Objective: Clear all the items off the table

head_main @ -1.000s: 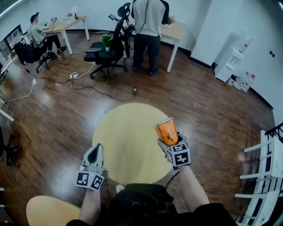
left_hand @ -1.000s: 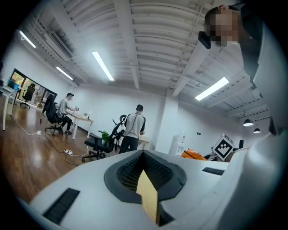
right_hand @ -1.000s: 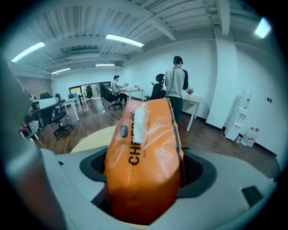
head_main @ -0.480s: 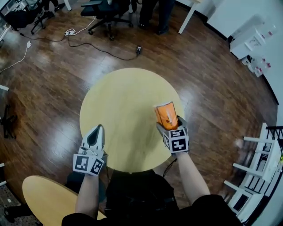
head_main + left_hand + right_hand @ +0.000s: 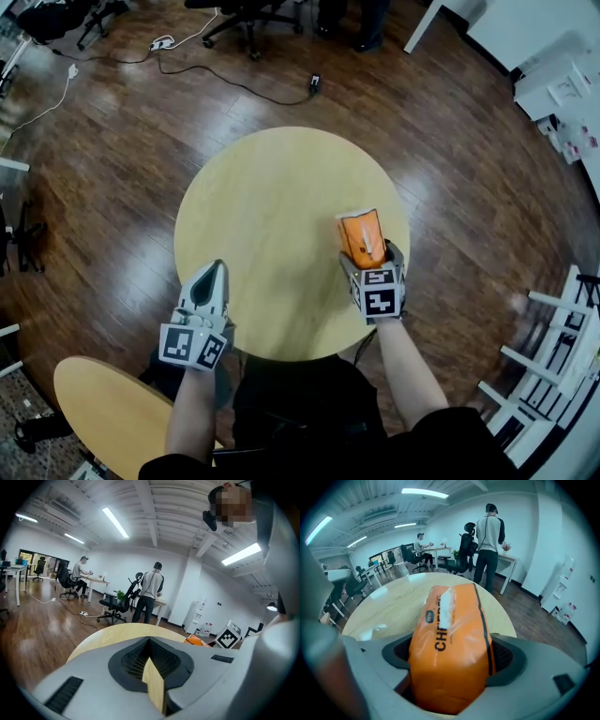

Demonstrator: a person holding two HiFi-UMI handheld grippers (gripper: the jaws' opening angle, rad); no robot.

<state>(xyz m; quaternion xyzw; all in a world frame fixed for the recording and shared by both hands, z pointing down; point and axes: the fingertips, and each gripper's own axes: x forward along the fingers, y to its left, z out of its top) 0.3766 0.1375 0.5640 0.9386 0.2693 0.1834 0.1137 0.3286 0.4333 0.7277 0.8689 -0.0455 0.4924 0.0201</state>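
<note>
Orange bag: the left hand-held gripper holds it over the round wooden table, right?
No: the right hand-held gripper holds the orange bag over the round wooden table, as the right gripper view shows; its jaws have just opened slightly, bag between them.

Head view sits on the person's head and faces steeply down from mid range. I get the whole round table [image 5: 272, 206], roughly centred. Left gripper view rides low at the table's 7 o'clock and faces almost level across the top. Right gripper view rides near 4 o'clock, pitched down and very close, so the orange packet [image 5: 450, 648] fills its near field. All three share tabletop and packet. Both gripper views share the standing person [image 5: 149, 595] and office chair [image 5: 117, 605] beyond 12 o'clock.
</note>
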